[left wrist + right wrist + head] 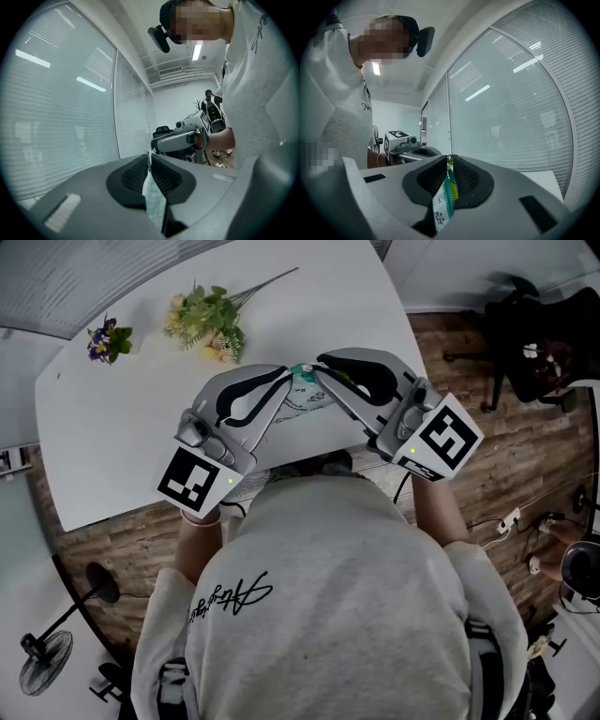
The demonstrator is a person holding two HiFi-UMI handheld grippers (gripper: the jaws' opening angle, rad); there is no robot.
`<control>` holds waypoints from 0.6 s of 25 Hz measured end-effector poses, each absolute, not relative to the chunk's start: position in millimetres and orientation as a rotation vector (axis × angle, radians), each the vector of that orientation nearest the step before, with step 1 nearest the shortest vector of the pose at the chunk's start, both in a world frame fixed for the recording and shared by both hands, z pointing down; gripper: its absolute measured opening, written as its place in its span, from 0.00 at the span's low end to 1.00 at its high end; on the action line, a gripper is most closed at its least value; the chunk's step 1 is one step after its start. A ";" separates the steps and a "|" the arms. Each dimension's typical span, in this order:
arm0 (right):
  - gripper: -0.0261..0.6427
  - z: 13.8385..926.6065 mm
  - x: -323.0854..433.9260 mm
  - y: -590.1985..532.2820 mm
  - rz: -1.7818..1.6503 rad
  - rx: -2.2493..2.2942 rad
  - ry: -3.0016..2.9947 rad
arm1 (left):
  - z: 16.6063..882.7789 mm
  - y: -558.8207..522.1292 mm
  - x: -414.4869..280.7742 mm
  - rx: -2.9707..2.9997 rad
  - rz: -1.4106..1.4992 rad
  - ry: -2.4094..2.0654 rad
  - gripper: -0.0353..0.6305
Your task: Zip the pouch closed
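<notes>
Pouch (302, 399) sits dead centre in my head view, strung between the two tongs. Left tongs (284, 379) are clamped shut on one end of it, right tongs (323, 369) on the other, tips almost meeting. White worktop (112, 427) below, flowers (208, 320) upper left, wood floor (487, 474) on the right.
</notes>
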State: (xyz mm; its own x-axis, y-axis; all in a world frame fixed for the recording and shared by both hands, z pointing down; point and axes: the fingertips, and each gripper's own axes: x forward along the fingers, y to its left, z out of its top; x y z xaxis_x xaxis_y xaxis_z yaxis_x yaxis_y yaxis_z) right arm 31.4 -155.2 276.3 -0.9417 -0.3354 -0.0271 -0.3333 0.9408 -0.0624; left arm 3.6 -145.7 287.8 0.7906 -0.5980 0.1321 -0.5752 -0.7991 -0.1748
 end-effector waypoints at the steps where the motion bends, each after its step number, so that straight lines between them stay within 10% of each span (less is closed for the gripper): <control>1: 0.10 273.3 32.8 -156.9 -0.075 -0.540 3.052 | 285.3 -147.2 4.7 -2.838 -0.281 0.928 0.09; 15: 0.10 279.3 32.0 -161.8 -0.037 -0.631 3.078 | 287.1 -146.0 -8.7 -2.858 -0.270 0.906 0.09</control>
State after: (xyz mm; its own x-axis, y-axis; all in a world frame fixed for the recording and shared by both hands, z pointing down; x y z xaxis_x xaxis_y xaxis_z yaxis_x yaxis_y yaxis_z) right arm 32.0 -161.8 279.3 -0.9194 -0.3933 0.0055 -0.3934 0.9191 -0.0231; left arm -8.7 -146.0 287.1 0.8035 -0.5809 0.1300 -0.5574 -0.8109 -0.1782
